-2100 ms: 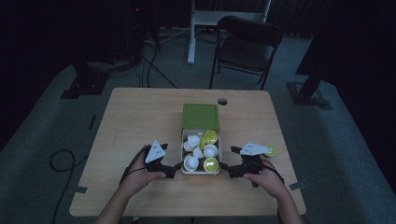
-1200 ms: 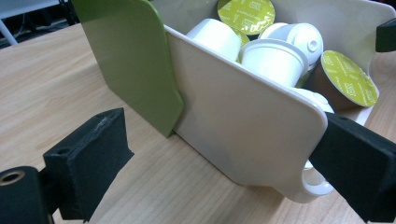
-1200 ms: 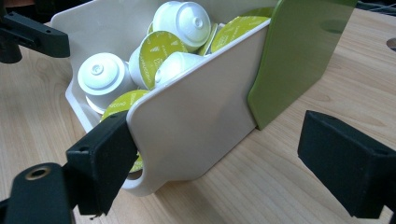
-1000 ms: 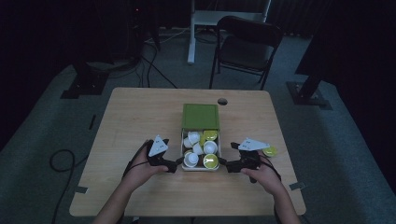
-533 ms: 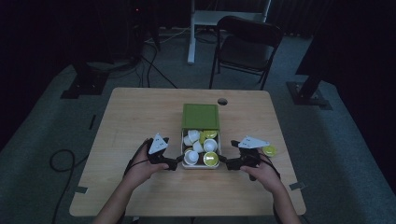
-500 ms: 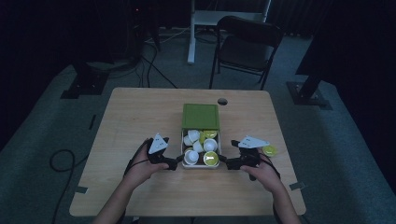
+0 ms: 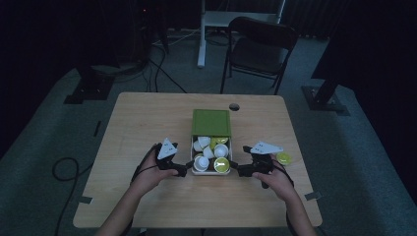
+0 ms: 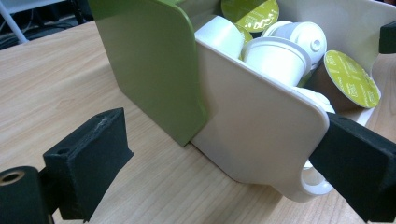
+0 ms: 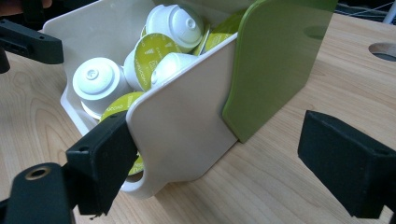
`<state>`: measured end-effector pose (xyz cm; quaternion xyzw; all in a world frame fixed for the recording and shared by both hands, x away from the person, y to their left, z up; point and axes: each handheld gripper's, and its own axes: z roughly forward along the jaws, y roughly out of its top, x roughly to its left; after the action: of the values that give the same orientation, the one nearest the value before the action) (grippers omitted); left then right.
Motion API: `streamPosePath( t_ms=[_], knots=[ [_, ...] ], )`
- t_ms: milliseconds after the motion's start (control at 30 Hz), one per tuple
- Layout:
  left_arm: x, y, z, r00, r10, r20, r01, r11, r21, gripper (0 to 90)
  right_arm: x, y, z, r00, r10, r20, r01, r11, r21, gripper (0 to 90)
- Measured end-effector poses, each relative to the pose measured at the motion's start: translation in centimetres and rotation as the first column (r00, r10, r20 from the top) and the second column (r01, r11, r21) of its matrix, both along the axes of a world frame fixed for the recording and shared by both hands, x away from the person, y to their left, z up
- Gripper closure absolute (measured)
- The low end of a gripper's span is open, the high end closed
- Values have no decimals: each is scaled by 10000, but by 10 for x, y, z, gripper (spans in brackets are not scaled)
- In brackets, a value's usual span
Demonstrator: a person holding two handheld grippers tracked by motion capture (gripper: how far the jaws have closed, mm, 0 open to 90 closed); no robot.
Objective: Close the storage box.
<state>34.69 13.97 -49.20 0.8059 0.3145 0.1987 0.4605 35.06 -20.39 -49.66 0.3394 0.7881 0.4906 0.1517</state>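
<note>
The wooden surface (image 7: pixel 147 118) carried the white drawer (image 7: pixel 210 171) near your edge, at the middle, half pulled out of its green sleeve (image 7: pixel 211 122) and full of loose coffee capsules (image 7: pixel 221 150). It looked like thin, stiff and smooth plastic, light but easy to tip, so I think you should take it by both side walls, low and near the front. Your left hand-held gripper (image 7: pixel 185 169) and your right hand-held gripper (image 7: pixel 235 169) were both spread, one at each side wall, and neither was pinching yet.
</note>
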Motion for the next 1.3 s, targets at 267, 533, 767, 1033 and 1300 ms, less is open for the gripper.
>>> streamPosePath(
  t_ms=[267, 533, 767, 1033, 1300],
  knots=[
    [3, 1, 1, 10000, 29, -24, -29, 10000, -28, 62, 3, 0, 1, 10000, -25, 10, 25, 10000, -24, 120],
    [6, 1, 2, 10000, 81, -24, -81, 9999, -99, 62, 7, 1, 3, 9999, -110, -50, 109, 9999, -26, 120],
    [9, 2, 2, 9999, 161, 2, -161, 9998, -146, 62, 10, 2, 5, 9999, -114, -1, 114, 9999, -76, 120],
    [13, 1, 4, 9999, 162, 11, -162, 9998, -87, 62, 14, 2, 5, 9998, -217, -26, 217, 9998, 0, 120],
    [16, 1, 4, 9998, 187, 5, -187, 9997, -131, 62, 18, 2, 5, 9995, -313, -28, 313, 9995, -32, 120]
  ],
)
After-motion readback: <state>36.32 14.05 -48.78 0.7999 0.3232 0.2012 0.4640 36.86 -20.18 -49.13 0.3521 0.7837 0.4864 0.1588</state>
